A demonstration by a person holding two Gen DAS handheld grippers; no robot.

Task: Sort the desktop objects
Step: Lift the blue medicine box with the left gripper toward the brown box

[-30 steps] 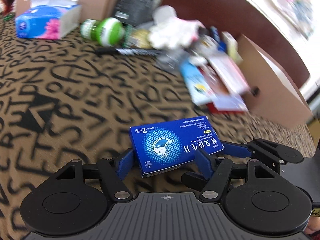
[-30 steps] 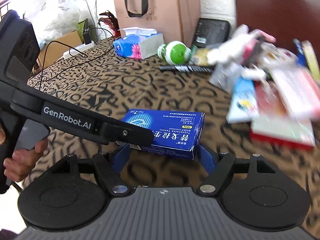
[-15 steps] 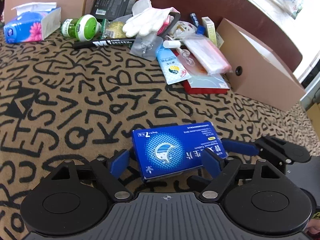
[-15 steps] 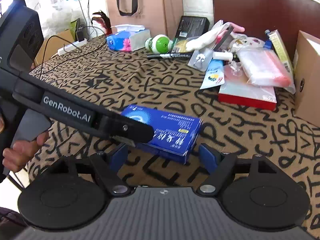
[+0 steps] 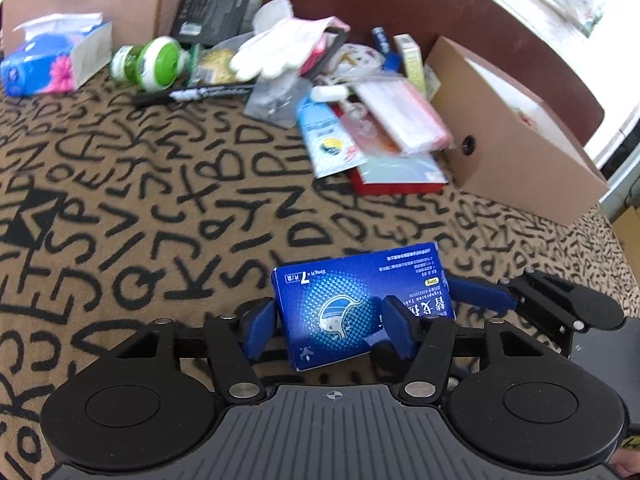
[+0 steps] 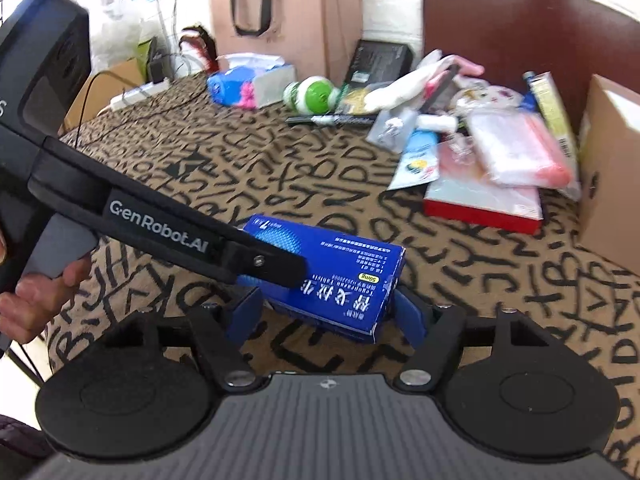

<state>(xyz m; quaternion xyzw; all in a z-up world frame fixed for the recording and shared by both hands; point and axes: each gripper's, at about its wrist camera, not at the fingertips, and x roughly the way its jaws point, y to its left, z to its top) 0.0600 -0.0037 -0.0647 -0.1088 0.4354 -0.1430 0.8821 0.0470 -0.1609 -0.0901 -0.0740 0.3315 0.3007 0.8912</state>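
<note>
Both grippers just closed further around the blue box [image 6: 340, 276]: my right gripper [image 6: 326, 312] clasps it, while I can't tell the left gripper's [image 5: 328, 320] grip. In my right view the left gripper blocks the box's end. The clutter pile [image 5: 352, 92] lies well beyond.

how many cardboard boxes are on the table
1. The open cardboard box sits at the table's far right edge, beside the pile of clutter and in front of the dark chair back. Others could be hidden out of frame.

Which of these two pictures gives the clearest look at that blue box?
The left wrist view: the blue box shows nearly its whole printed top face, unobstructed. In the right wrist view a black gripper finger crosses the box, hiding part of it.
</note>
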